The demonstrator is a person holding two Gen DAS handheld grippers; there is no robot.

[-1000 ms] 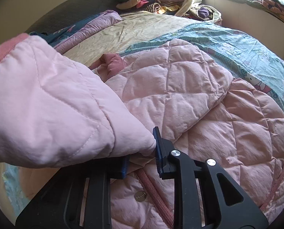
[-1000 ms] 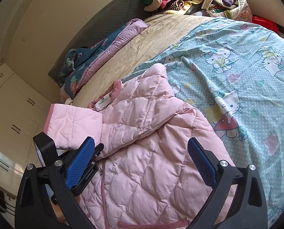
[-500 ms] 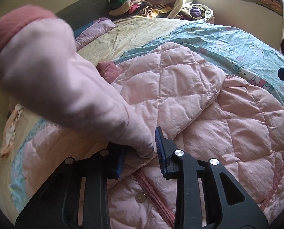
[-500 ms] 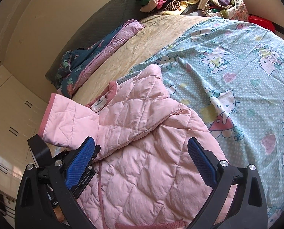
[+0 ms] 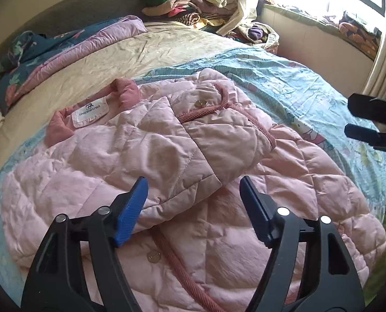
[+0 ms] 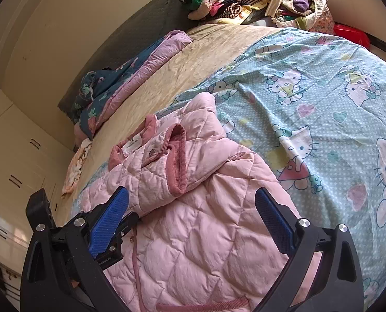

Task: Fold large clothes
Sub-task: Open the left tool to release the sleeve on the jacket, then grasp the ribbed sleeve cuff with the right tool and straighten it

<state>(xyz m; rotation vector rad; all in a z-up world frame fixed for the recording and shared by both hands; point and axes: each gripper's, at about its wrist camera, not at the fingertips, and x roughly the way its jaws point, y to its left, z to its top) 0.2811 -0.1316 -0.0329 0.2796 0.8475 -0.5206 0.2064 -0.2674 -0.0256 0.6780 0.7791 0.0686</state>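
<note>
A pink quilted jacket [image 5: 219, 208] lies on the bed, collar and white label [image 5: 90, 111] at the far left. Its sleeve [image 5: 167, 150] lies folded across the body, with the darker pink cuff [image 6: 178, 166] on top. My left gripper [image 5: 193, 197] is open just above the sleeve's near edge and holds nothing. My right gripper [image 6: 190, 215] is open and empty above the jacket body [image 6: 193, 247]. The right gripper's black frame [image 5: 374, 119] shows at the right edge of the left wrist view.
The bed has a light blue cartoon-cat sheet [image 6: 323, 104] and a beige sheet [image 5: 115, 59]. A pile of clothes [image 6: 245, 0] sits at the far end. A folded purple and blue quilt [image 6: 130, 78] lies by the headboard. White cupboards [image 6: 8, 169] stand at the left.
My left gripper swung the sleeve over onto the jacket body, then opened and let it go. The sleeve now lies flat. The right gripper stayed open.
</note>
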